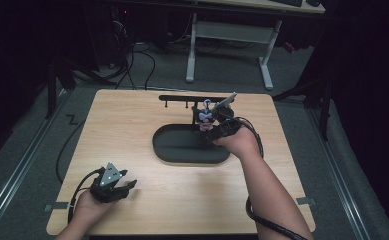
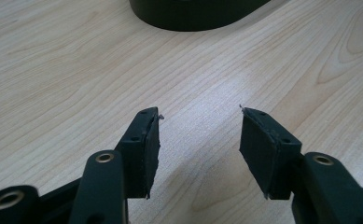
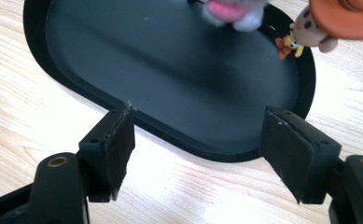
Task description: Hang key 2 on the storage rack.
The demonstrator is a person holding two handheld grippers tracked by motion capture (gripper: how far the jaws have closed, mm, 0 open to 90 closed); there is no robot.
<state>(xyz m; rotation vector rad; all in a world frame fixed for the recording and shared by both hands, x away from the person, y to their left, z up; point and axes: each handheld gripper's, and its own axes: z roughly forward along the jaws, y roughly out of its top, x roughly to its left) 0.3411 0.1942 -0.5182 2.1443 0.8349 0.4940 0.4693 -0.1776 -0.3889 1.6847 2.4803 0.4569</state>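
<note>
A black oval tray (image 1: 169, 145) lies at the middle of the wooden table (image 1: 132, 115). Behind it stands a black rack (image 1: 182, 98) with small toy figures (image 1: 206, 116) hanging from it. My right gripper (image 1: 213, 134) is held over the tray's right end, just in front of the figures. In the right gripper view it (image 3: 198, 116) is open above the tray (image 3: 170, 70), with a pink and grey figure (image 3: 230, 11) and an orange-hatted figure (image 3: 338, 23) blurred at the top. My left gripper (image 1: 116, 187) rests open near the table's front left, with nothing between its jaws (image 2: 198, 121).
The tray's rim (image 2: 198, 14) shows at the top of the left gripper view, beyond bare wood. A small orange charm (image 3: 286, 45) lies at the tray's edge. Cables trail from both grippers. A white desk frame (image 1: 229, 45) stands on the floor behind the table.
</note>
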